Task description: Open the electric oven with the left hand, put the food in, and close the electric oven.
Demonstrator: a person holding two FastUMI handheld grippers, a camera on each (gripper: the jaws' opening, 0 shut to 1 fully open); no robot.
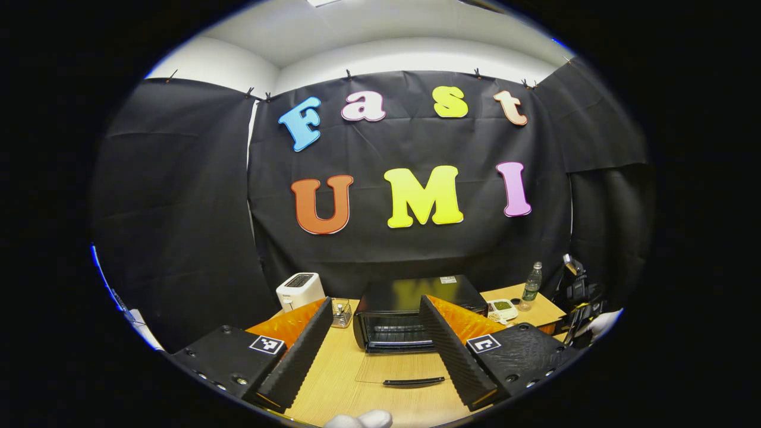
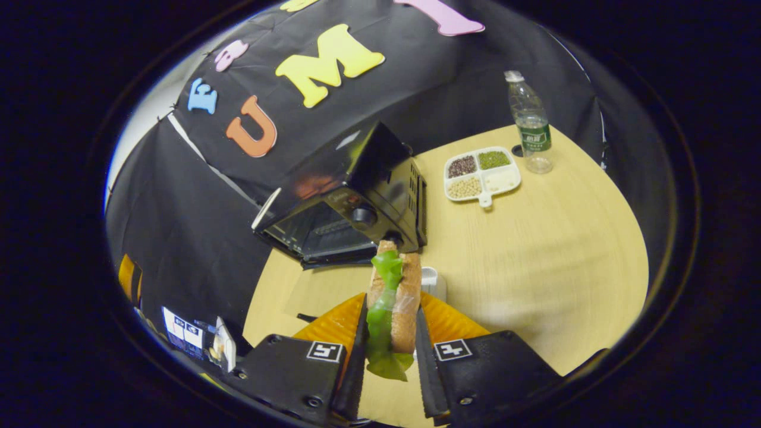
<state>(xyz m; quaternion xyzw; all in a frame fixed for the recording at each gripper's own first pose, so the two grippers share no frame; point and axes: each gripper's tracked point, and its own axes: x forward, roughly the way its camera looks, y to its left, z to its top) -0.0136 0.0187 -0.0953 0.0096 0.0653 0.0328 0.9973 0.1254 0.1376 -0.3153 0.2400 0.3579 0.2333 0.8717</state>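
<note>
The black electric oven (image 1: 410, 297) stands at the middle of the wooden table. Its glass door (image 1: 397, 368) lies folded down flat, handle (image 1: 413, 382) nearest me, and the wire rack inside shows. My left gripper (image 1: 376, 302) is open and holds nothing, hovering in front of the door. In the right gripper view, my right gripper (image 2: 390, 304) is shut on a sandwich (image 2: 407, 285) of brown bread with green lettuce, held upright. It hangs just right of the oven (image 2: 351, 196), near the oven's knobs.
A white toaster (image 1: 300, 290) and a small wire basket (image 1: 340, 312) stand left of the oven. To its right are a divided dish of beans (image 2: 481, 175) and a plastic bottle (image 2: 531, 128). Bare tabletop (image 2: 553, 267) spreads right of the sandwich.
</note>
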